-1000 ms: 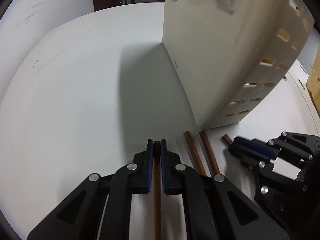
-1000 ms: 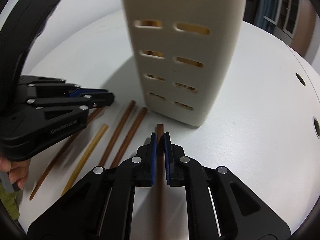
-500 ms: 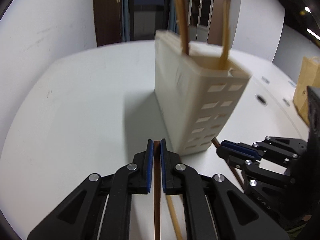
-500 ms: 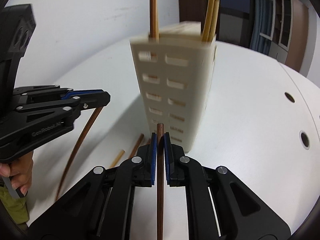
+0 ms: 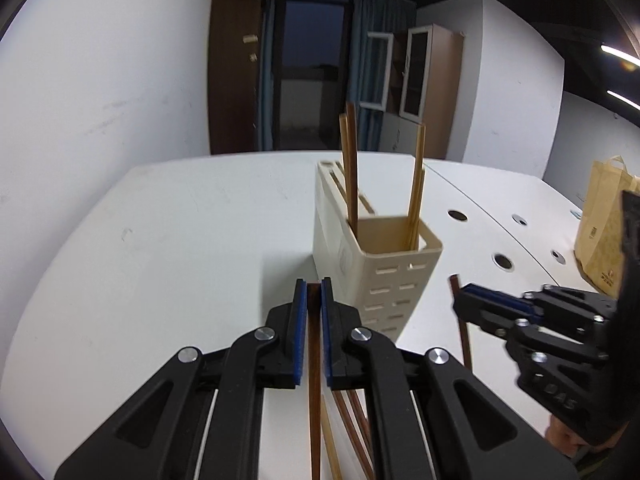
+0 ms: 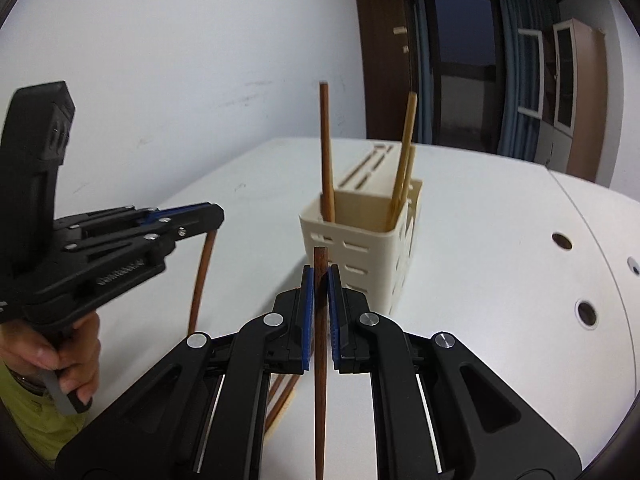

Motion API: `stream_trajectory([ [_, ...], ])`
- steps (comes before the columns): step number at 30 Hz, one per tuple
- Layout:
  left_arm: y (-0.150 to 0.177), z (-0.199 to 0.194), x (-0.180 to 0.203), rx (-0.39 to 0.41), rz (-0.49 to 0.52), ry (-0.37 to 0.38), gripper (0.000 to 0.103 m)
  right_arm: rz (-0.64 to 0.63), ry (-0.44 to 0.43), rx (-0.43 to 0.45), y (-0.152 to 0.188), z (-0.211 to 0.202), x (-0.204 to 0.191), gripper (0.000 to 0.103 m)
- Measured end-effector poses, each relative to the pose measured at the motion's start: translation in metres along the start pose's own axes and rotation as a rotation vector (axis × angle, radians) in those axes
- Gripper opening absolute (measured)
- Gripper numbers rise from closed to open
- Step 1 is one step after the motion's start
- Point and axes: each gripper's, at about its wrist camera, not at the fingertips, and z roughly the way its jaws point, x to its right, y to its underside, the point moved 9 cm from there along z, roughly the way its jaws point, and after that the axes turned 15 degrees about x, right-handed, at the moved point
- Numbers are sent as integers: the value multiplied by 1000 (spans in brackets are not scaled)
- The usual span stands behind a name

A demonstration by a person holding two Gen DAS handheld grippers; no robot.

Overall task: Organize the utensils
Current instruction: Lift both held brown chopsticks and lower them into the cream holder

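A cream slotted utensil holder stands on the white table, with a dark chopstick and pale chopsticks upright in it; it also shows in the right wrist view. My left gripper is shut on a dark brown chopstick, raised just left of the holder. My right gripper is shut on another dark brown chopstick, in front of the holder. Each gripper shows in the other view: the right gripper, the left gripper.
Several loose chopsticks lie on the table below the grippers. Round cable holes dot the table to the right. A brown paper bag stands at the far right. A white wall borders the table's left side.
Both grippers have risen from the table, each lifting its chopstick; the holder's open top has come into view below and ahead.
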Motion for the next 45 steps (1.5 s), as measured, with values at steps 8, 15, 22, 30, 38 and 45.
stream_trajectory([
  [8,-21,-19,1,53,-2,2,7,-16,0,48,-22,-8,10,6],
  [15,-44,-33,11,110,13,11,7,-34,4,117,-53,-26,11,6],
  [22,-68,-40,24,163,18,30,7,-35,13,163,-74,-31,18,6],
  [30,-83,-40,31,199,26,38,7,-31,23,231,-89,-32,27,6],
  [38,-108,-51,37,333,33,2,7,-3,24,349,-112,-37,41,6],
  [45,-127,-65,53,439,60,5,7,16,1,489,-132,-52,48,6],
])
